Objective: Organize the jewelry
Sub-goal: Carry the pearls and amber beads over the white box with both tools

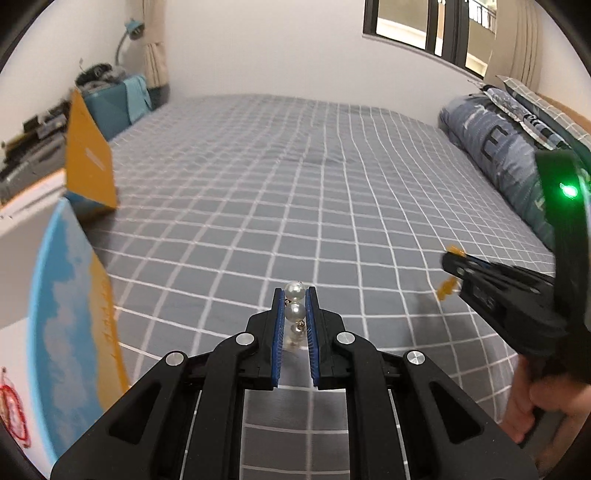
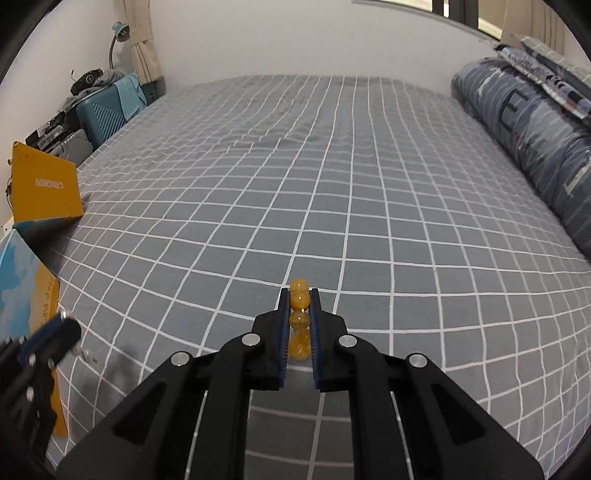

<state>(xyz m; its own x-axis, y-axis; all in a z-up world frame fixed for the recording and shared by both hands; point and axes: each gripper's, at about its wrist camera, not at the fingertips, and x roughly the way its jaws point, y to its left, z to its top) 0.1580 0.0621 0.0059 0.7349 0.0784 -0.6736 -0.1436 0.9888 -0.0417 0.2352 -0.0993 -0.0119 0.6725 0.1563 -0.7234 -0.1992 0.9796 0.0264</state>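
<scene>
My left gripper (image 1: 295, 295) is shut on a white pearl string (image 1: 295, 312), held above the grey checked bed (image 1: 295, 184). My right gripper (image 2: 299, 295) is shut on a yellow bead string (image 2: 299, 301), also above the bed. In the left wrist view the right gripper (image 1: 452, 271) shows at the right with yellow beads (image 1: 447, 286) hanging from it. In the right wrist view the left gripper (image 2: 62, 326) shows at the lower left, blurred, with a small chain end (image 2: 86, 355) dangling. An open box with a yellow lid (image 2: 44, 188) stands at the bed's left edge.
A blue and yellow box panel (image 1: 70, 325) is close on the left. A rolled blue quilt (image 2: 532, 147) and pillows lie along the right side. A teal suitcase (image 2: 101, 114) and clutter stand beyond the far left corner. A window (image 1: 424, 26) is in the back wall.
</scene>
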